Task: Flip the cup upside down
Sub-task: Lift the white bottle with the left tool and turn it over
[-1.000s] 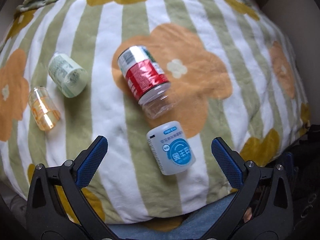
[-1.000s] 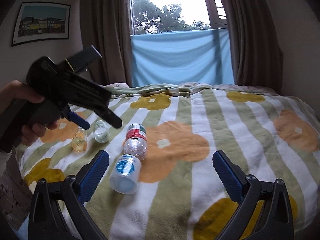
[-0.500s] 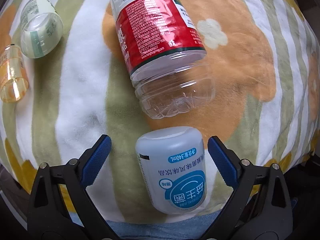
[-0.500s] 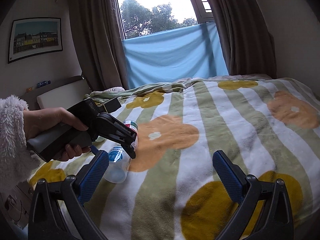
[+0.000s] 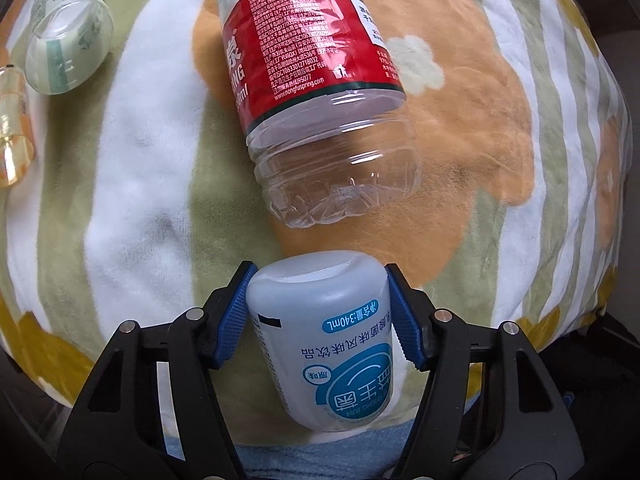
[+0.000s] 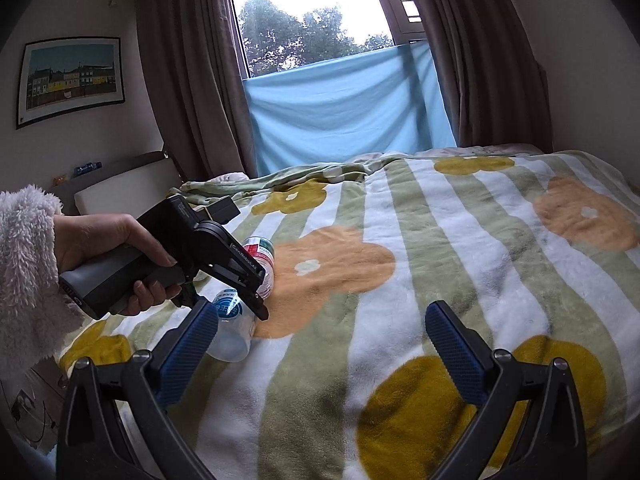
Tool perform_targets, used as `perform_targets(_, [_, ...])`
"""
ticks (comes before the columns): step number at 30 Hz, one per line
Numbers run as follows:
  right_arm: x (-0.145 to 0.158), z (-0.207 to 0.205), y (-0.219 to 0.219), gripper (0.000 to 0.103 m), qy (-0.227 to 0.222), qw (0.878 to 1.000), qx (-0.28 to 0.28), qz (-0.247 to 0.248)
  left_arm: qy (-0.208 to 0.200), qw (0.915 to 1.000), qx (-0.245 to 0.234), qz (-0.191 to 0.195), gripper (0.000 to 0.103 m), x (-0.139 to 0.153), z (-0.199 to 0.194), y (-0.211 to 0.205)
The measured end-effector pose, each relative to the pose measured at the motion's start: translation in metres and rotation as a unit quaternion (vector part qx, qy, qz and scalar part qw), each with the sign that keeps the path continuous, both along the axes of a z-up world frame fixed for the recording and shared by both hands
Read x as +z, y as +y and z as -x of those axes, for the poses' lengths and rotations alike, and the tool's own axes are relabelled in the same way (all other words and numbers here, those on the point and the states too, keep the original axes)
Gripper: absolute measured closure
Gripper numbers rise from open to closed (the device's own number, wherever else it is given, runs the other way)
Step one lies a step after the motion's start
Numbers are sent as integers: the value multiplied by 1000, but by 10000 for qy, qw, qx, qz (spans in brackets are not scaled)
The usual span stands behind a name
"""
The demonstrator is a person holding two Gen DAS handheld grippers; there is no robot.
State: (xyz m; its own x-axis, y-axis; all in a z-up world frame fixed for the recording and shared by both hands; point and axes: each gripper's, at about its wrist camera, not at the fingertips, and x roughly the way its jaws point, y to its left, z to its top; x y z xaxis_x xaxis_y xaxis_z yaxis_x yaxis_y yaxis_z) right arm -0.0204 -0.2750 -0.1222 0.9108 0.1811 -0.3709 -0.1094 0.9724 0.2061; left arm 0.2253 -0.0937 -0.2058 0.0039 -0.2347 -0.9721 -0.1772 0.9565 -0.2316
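A white cup with a blue label lies on its side on the striped flower blanket, closed base pointing away from me. My left gripper is shut on it, blue pads pressed against both its sides. In the right wrist view the cup lies under the hand-held left gripper. My right gripper is open and empty above the blanket, to the right of the cup.
A cut clear cup with a red label lies on its side just beyond the white one. A pale green labelled cup and an amber cup lie at the left. The bed's near edge is close below.
My left gripper came down and forward over the white cup and closed on its sides. The right gripper stayed open and shifted only slightly.
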Motion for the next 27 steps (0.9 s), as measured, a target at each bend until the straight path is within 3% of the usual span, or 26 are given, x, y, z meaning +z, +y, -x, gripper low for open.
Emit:
perform_targets(3, [0,1,-1,0,-41,10000,4,12,-509,9985,-127,130,42,20,20,0])
perform_targets(5, [1,2,-1,0,-82,10000,9,17,-1261,9912,-286,268,42,38,39,-4])
perform_targets(6, [1,2,0,0,-85,10000,26,20,-1751,9834,-352,321,42,49,51,-3])
perform_targets(10, [0,0,2,0,-104,9999,57,92,-3388,9402,-323,-137,42,78,85,4])
perform_targets(14, [-8,2,4,0,-58,10000,43,12,-4582,8884,-80,-262,42,74,109,2])
perform_targets(16, [-11,4,4,0,-10,10000,33,28,-4808,8753,-135,-504,42,69,106,-8])
perform_targets(19, [-14,8,6,0,31,10000,27,91,-4761,8742,-322,-899,42,54,93,-28])
perform_targets(27, [-17,4,6,0,66,9999,76,110,-4642,8795,-510,-915,42,35,97,-38])
